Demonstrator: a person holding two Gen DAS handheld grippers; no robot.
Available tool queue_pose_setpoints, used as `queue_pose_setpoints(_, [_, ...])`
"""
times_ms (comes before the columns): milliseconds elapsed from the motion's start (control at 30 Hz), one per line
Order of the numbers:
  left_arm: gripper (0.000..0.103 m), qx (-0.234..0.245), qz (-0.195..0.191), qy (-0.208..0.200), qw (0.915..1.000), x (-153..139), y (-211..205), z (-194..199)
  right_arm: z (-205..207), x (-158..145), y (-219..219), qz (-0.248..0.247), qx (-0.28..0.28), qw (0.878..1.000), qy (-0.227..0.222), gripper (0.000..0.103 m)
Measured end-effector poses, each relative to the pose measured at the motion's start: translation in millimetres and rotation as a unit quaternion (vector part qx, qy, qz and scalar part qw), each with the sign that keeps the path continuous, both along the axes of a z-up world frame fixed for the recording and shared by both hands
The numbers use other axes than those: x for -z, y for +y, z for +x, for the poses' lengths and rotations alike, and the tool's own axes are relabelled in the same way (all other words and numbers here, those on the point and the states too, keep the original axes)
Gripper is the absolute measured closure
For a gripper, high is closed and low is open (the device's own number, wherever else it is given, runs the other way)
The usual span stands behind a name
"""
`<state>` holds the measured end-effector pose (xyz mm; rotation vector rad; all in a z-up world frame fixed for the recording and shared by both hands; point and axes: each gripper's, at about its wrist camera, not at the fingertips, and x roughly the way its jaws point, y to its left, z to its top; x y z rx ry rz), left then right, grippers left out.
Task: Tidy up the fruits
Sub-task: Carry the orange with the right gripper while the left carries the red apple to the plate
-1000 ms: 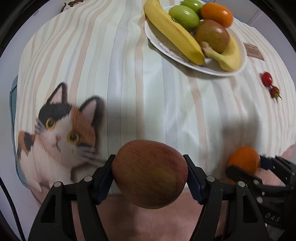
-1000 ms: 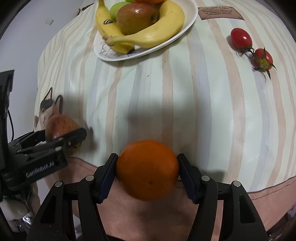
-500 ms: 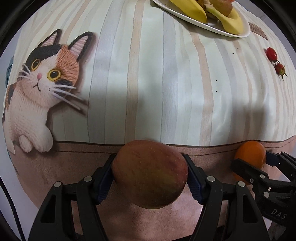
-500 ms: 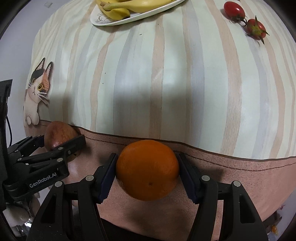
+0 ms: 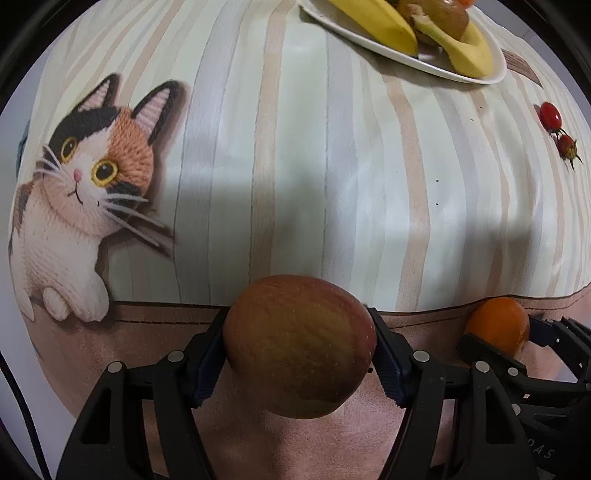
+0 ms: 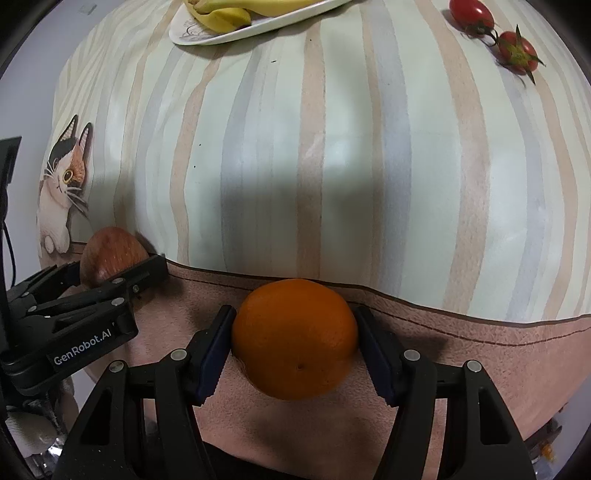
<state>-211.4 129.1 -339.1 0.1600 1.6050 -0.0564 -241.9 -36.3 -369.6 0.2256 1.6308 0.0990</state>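
A red-and-yellow apple [image 5: 299,354] is clamped between the blue pads of the left tool [image 5: 299,360], which is pointed steeply down at the near edge of the surface [image 5: 332,166]. An orange [image 6: 295,338] is gripped in the same way by the right tool [image 6: 295,343], just beside the left one. Both fruits are seen over the pinkish-brown border of the cloth that covers the surface; whether they are touching it cannot be told. In the right wrist view the apple is seen at lower left, in the left wrist view the orange at lower right. Beyond the border, pale stripes are spread across the cloth, and a calico cat picture [image 5: 81,206] is printed at the left. Two cherry tomatoes [image 6: 495,35] are found at the far right, close together. A white plate [image 5: 436,68] with bananas [image 5: 376,26] and other fruit is placed at the far edge.
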Motion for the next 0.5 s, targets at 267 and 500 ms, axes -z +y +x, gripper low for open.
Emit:
queue_pose_setpoints(267, [0.036,0.009,-0.022,-0.026,0.9994,-38.9,-24.0,14.6,2.0,-25.5,0.2,0.023,0.014,0.999,-0.03,0.036])
queue_pose_setpoints(500, [0.036,0.012,-0.077,-0.047,0.9959,-82.8,-38.5,60.8,26.6,-66.8,-22.4,0.049,0.047,0.995,-0.079,0.036])
